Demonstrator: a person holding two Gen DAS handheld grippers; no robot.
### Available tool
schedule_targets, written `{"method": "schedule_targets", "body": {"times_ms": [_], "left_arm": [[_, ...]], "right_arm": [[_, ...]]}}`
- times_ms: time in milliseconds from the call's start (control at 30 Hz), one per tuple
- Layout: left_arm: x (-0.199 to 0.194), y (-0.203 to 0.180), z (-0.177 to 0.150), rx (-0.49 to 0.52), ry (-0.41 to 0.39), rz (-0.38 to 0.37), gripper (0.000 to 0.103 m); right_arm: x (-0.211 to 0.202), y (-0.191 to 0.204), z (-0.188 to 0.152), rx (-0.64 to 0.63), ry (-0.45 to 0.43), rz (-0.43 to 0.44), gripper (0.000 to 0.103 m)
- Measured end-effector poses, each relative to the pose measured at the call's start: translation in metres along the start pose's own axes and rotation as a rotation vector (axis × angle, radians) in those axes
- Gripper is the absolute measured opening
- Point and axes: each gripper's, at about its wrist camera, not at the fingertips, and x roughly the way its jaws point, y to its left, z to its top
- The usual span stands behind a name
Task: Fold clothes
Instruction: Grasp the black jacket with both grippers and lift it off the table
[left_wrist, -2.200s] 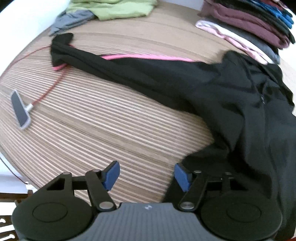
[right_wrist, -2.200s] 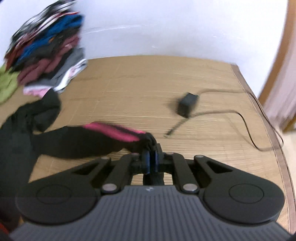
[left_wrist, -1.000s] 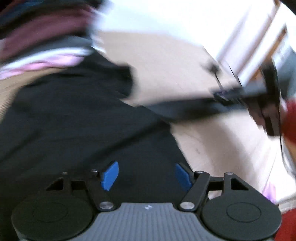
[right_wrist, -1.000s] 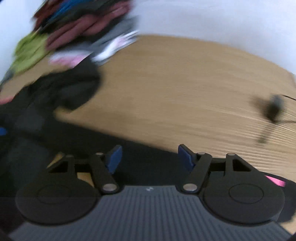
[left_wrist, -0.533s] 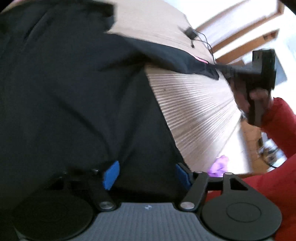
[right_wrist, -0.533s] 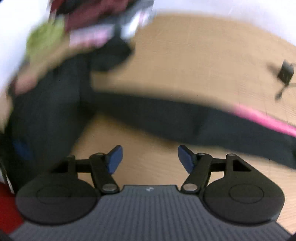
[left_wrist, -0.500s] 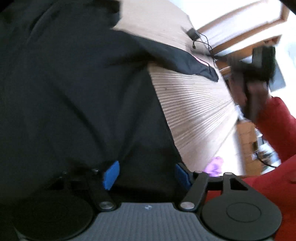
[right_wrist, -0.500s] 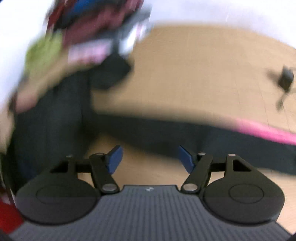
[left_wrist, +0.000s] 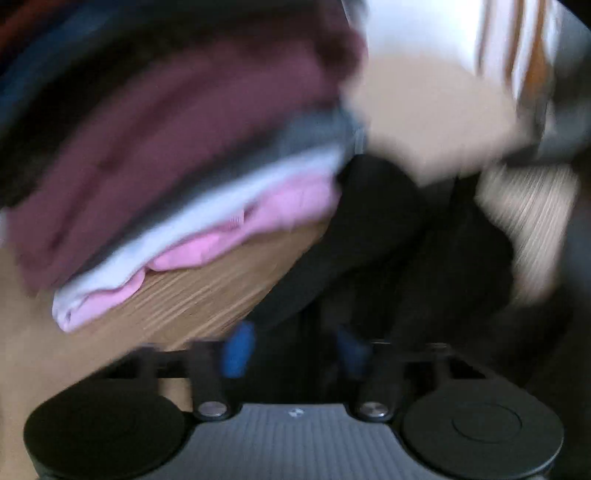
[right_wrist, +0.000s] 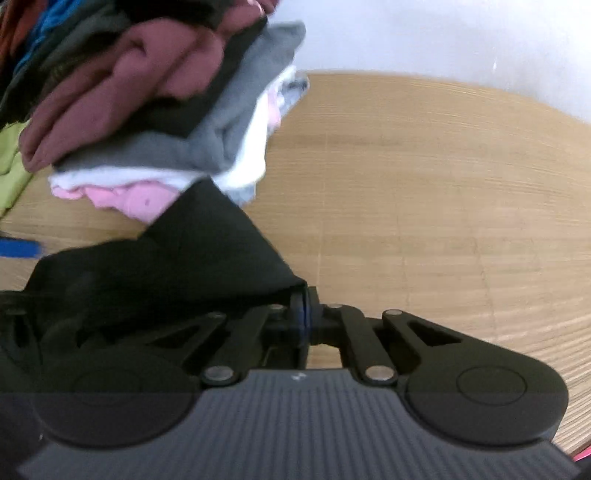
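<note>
A black garment (right_wrist: 177, 269) lies on the wooden table (right_wrist: 424, 192) in front of a stack of folded clothes (right_wrist: 147, 96). My right gripper (right_wrist: 304, 314) is shut on an edge of the black garment. In the blurred left wrist view the black garment (left_wrist: 388, 251) spreads ahead of my left gripper (left_wrist: 291, 350), whose blue pads stand apart around the cloth at its near edge. The stack of folded clothes (left_wrist: 177, 155) fills the upper left of that view.
The stack holds maroon, grey, white and pink items. A green garment (right_wrist: 9, 162) shows at the left edge of the right wrist view. A blue pad (right_wrist: 18, 248) of the other gripper shows at far left. A white wall stands behind the table.
My right gripper has moved toward the stack and shut on the black garment's edge. My left gripper has swung from the garment's body to face the stack, still open.
</note>
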Motion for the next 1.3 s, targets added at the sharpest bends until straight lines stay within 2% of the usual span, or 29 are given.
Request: {"method": "schedule_targets", "body": {"times_ms": [33,67,100,167,233,400,467,500,533,600,633,667,733,833,867,900,933,967,1033,1067,1100,1167,1267,1300], "left_arm": [[0.009,-0.005,0.002,0.045,-0.012,0.04,0.01],[0.015,-0.005,0.001,0.048,0.017,0.083,0.0],[0.017,-0.002,0.004,0.018,0.002,0.13,0.0],[0.014,0.016,0.005,-0.114,-0.027,0.194,0.0],[-0.002,0.034,0.002,-0.247,-0.102,0.238,0.0],[-0.048,0.071,-0.007,-0.434,-0.26,0.378,0.0],[-0.06,0.085,-0.004,-0.478,-0.294,0.329,0.0],[-0.062,0.083,-0.003,-0.475,-0.285,0.277,0.0],[-0.059,0.079,-0.001,-0.461,-0.262,0.239,0.005],[-0.044,0.069,0.006,-0.42,-0.197,0.148,0.04],[-0.028,0.062,0.014,-0.389,-0.138,0.116,0.077],[-0.012,0.055,0.021,-0.355,-0.1,0.117,0.08],[0.017,0.041,0.037,-0.246,-0.063,0.109,0.07],[0.059,0.025,0.058,-0.066,0.022,0.062,0.072],[0.067,0.018,0.063,0.005,0.031,0.078,0.075],[0.07,0.013,0.068,0.065,-0.013,0.099,0.072],[0.073,0.012,0.073,0.076,-0.008,0.102,0.064],[0.077,0.012,0.078,0.088,-0.003,0.106,0.035],[0.082,-0.002,0.075,0.162,-0.001,0.187,0.01],[0.084,-0.009,0.074,0.199,0.0,0.228,0.005],[0.087,-0.016,0.072,0.234,0.0,0.267,0.004],[0.083,-0.018,0.064,0.218,-0.024,0.305,0.001],[0.052,-0.001,0.061,0.031,-0.134,0.313,0.0],[0.04,0.006,0.061,-0.019,-0.171,0.339,0.0]], "right_arm": [[-0.007,0.003,0.006,-0.016,-0.039,-0.006,0.004],[-0.013,0.006,0.012,-0.039,-0.078,-0.016,0.004],[-0.019,0.009,0.018,-0.064,-0.116,-0.027,0.004],[-0.032,0.015,0.029,-0.102,-0.194,-0.043,0.004],[-0.047,0.018,0.039,-0.121,-0.275,-0.05,0.004],[-0.074,0.016,0.048,-0.104,-0.402,-0.014,0.004],[-0.08,0.014,0.051,-0.096,-0.43,0.018,0.004],[-0.078,0.016,0.052,-0.107,-0.424,0.027,0.004],[-0.073,0.018,0.054,-0.122,-0.414,0.033,0.004],[-0.063,0.016,0.052,-0.165,-0.352,0.038,0.005],[-0.053,0.016,0.049,-0.178,-0.305,0.021,0.005],[-0.043,0.014,0.045,-0.185,-0.258,-0.011,0.005],[-0.025,0.01,0.036,-0.196,-0.165,-0.08,0.005],[-0.013,0.006,0.021,-0.215,-0.095,-0.118,0.005],[-0.012,0.006,0.016,-0.219,-0.083,-0.123,0.005],[-0.01,0.005,0.012,-0.221,-0.075,-0.126,0.005],[-0.01,0.006,0.008,-0.222,-0.069,-0.127,0.005],[-0.01,0.006,0.005,-0.223,-0.067,-0.125,0.005],[-0.01,0.005,0.001,-0.224,-0.068,-0.12,0.005],[-0.011,0.004,0.0,-0.221,-0.071,-0.121,0.005],[-0.012,0.003,0.001,-0.214,-0.077,-0.122,0.005],[-0.019,-0.001,0.005,-0.186,-0.116,-0.112,0.005],[-0.04,-0.009,0.014,-0.141,-0.21,-0.088,0.005],[-0.048,-0.009,0.017,-0.138,-0.243,-0.085,0.005]]}}
